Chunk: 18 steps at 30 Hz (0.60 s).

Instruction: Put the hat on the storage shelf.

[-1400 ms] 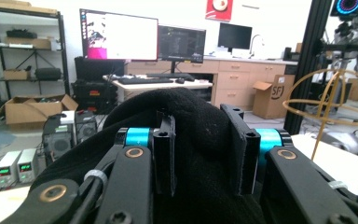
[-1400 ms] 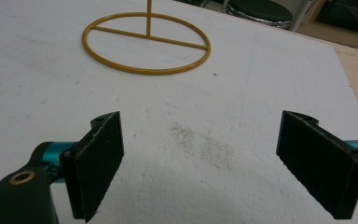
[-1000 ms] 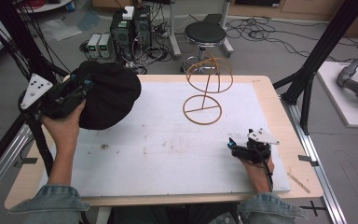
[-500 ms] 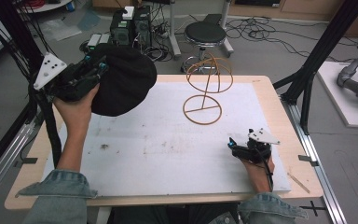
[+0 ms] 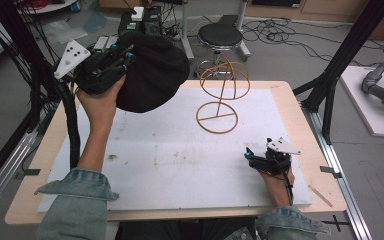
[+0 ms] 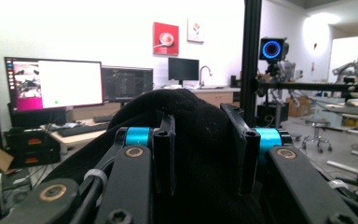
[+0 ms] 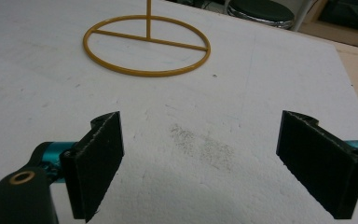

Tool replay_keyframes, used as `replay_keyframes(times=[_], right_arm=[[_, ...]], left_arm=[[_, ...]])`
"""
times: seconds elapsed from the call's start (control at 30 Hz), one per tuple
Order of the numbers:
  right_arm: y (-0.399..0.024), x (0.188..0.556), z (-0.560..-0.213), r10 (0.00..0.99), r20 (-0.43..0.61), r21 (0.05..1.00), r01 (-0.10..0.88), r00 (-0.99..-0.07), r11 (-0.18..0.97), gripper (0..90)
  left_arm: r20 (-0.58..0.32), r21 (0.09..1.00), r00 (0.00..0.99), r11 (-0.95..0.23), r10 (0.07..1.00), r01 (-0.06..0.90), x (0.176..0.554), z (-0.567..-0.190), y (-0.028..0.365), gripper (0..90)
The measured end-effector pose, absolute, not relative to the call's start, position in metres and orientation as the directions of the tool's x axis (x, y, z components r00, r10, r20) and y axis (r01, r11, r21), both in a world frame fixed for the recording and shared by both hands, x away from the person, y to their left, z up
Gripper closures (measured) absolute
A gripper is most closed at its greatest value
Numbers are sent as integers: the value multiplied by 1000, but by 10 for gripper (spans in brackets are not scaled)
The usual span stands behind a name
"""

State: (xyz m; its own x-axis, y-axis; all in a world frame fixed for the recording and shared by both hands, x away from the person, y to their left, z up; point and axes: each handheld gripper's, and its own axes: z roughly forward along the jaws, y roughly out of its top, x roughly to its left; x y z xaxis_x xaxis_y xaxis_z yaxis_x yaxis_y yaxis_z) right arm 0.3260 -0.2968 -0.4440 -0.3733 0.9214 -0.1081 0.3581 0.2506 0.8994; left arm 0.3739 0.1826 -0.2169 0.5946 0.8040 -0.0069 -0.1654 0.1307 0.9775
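Count: one black hat clamped in left gripper fingers, lifted off worktop; one yellow wire stand; right gripper fingers wide, empty.

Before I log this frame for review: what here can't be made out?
- Black hat: its underside and opening, high view, hidden by its own crown and the left gripper.
- Wire stand: its top, right gripper view, cut off by the upper edge.
- Right gripper: jaw tips, high view, too small.
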Motion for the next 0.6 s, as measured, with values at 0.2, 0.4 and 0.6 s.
replay_keyframes(times=[0.2,0.4,0.6], right_arm=[[-297,326,-444,921,-108,900,356,-374,250,145],[-298,326,-444,923,-104,901,358,-371,245,145],[-298,326,-444,923,-99,901,360,-372,242,145]], left_arm=[[-1,975,615,137,789,-174,379,-212,166,678],[-14,970,640,165,769,-176,385,-208,153,678],[-42,963,663,206,747,-171,392,-207,140,678]])
